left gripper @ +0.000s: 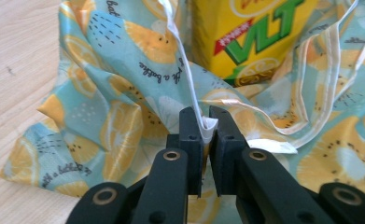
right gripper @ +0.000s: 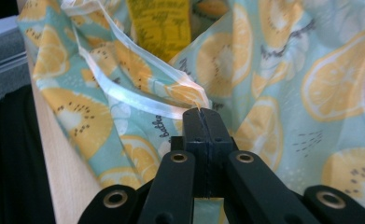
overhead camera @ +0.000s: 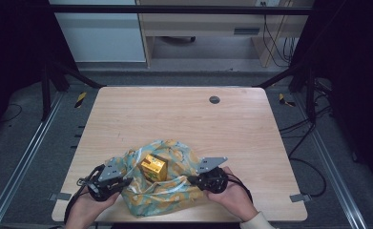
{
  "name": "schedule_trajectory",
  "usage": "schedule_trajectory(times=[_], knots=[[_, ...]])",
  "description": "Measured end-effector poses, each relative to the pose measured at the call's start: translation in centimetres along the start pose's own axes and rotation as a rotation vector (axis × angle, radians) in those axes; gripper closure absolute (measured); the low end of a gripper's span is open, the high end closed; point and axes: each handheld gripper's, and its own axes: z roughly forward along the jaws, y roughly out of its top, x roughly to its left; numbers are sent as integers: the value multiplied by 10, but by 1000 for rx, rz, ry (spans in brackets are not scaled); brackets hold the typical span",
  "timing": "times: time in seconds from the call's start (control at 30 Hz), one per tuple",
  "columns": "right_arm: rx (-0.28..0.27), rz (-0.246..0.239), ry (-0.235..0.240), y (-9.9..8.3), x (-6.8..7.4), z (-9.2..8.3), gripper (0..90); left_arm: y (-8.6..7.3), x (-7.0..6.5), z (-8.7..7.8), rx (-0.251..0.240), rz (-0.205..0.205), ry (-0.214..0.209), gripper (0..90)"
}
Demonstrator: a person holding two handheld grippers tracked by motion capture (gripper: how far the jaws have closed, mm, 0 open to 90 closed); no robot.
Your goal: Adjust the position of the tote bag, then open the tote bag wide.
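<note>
Grey floor (overhead camera: pixel 26 143) surrounds wooden table (overhead camera: pixel 174 114); desk (overhead camera: pixel 208 28) behind.

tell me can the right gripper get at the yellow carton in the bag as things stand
Probably not: the right gripper is shut on the bag rim, and the yellow carton stands inside.

1. We see the left gripper (overhead camera: pixel 123 182) at seven o'clock on the table: black body, grey three-cornered plate on top, black cable trailing.
2. The right gripper (overhead camera: pixel 192 180) at five o'clock has the same black build and grey plate.
3. Up close, its black jaws carry brass-ringed pivot holes.
4. A pale cream sleeve (overhead camera: pixel 256 221) covers the person's right wrist.
</note>
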Motion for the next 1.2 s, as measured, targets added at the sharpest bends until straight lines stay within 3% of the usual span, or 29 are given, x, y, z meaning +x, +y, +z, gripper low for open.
schedule_trajectory(times=[0.3, 0.43, 0.77, 0.97, 1.2], knots=[[44, 5, 20, -11, 2, -3, 900, -10, -11, 2, 67, 48, -29, 880], [57, 7, 25, -13, 4, 0, 900, -13, -9, 10, 118, 60, -1, 891], [62, 7, 28, -13, 5, 3, 900, -18, -1, 11, 130, 33, 37, 895], [59, -3, 34, -12, 6, 3, 900, -15, -4, 12, 121, 50, 46, 893], [-5, -9, -3, -1, 4, -16, 699, -14, -3, 9, 93, 48, 55, 891]])
